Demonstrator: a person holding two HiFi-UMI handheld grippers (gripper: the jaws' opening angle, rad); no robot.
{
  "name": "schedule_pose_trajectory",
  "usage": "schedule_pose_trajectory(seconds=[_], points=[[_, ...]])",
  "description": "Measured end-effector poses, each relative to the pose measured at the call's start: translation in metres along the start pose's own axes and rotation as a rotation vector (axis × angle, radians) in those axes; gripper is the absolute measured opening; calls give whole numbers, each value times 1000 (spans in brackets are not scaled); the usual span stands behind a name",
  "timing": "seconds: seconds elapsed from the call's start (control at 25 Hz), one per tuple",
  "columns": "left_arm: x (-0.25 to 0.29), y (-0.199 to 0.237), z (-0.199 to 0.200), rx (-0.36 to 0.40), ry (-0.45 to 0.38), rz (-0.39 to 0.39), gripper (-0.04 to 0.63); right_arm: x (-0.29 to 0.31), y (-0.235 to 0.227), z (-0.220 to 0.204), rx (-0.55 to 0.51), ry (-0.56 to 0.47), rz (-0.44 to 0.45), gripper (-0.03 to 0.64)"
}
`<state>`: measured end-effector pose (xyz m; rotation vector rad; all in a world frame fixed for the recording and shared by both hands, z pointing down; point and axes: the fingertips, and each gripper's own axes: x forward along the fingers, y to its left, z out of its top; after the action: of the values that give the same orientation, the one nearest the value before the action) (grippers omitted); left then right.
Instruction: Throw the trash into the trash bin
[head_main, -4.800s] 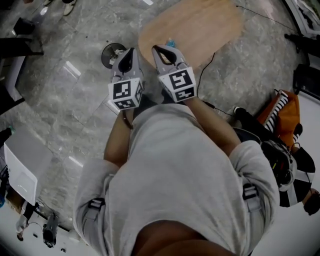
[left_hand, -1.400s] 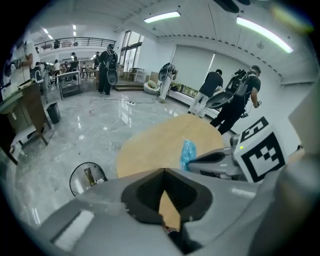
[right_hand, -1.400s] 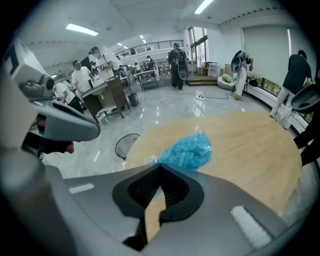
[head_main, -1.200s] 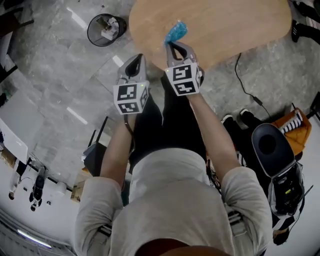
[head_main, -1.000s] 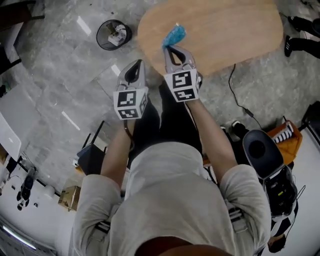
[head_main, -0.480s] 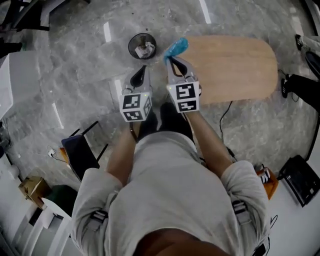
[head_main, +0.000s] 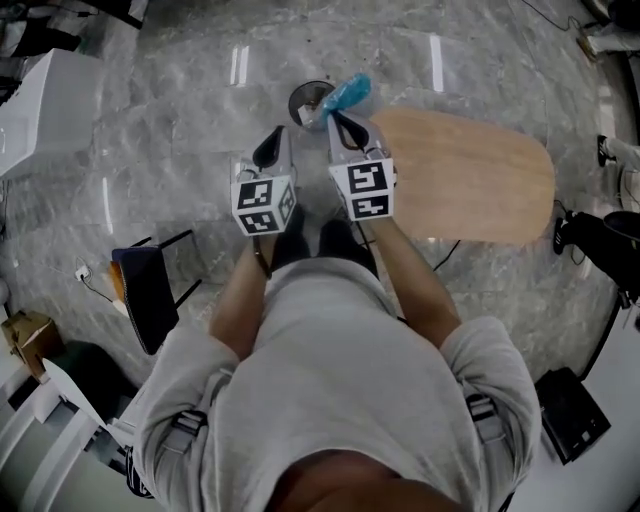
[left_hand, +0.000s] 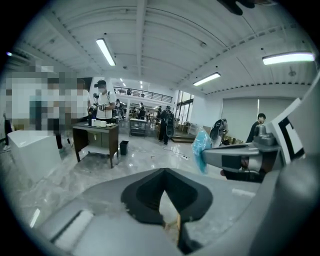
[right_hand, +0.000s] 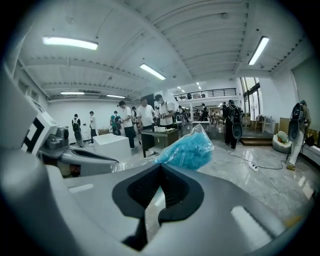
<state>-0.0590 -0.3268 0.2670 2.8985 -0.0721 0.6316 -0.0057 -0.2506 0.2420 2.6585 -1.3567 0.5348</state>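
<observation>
My left gripper (head_main: 272, 140) is the left one of the two. Its jaws are pressed together with nothing between them; in the left gripper view only the grey floor shows beyond the tips. Just beside it, to the right, my right gripper (head_main: 340, 118) is clenched on the trash (head_main: 347, 94). The jaws pinch the bag by its lower edge of clear film, so the bag stands out past the fingertips, in front of them and a little above. It hangs in the air and lies on nothing. In the head view the bag partly covers the right side of the trash bin (head_main: 293, 100). The bin stands on the marble floor (head_main: 180, 130) well below, near the left end of the wooden table (head_main: 470, 175).

I count one piece of trash, one trash bin, one table and two grippers, each with one marker cube.

The trash is a small clear plastic bag, crumpled, filled with something bright blue that looks fluffy; what it is I cannot tell. The film is shiny and wrinkled, and in the right gripper view its free corner points up.
</observation>
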Motion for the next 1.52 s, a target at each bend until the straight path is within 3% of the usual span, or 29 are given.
schedule_pose_trajectory(seconds=[0.2, 0.44, 0.68, 0.92, 1.16, 1.32, 1.52], points=[[-4, 41, -1, -39, -4, 43, 18, 35, 32, 10, -32, 3, 53, 6], [28, 96, 11, -73, -6, 27, 17, 102, 46, 14, -34, 53, 46, 7], [78, 152, 13, -80, 60, -77, 18, 172, 42, 16, -27, 103, -30, 8], [133, 185, 11, 6, 118, -207, 18, 216, 25, -6, -14, 159, -112, 8], [206, 194, -28, 0, 172, -225, 17, 257, -7, -55, 37, 215, -99, 6], [239, 198, -79, -83, 201, -206, 18, 289, -13, -110, 65, 263, -57, 6], [280, 206, -149, -95, 255, -171, 17, 322, -34, -176, 105, 289, -45, 8]])
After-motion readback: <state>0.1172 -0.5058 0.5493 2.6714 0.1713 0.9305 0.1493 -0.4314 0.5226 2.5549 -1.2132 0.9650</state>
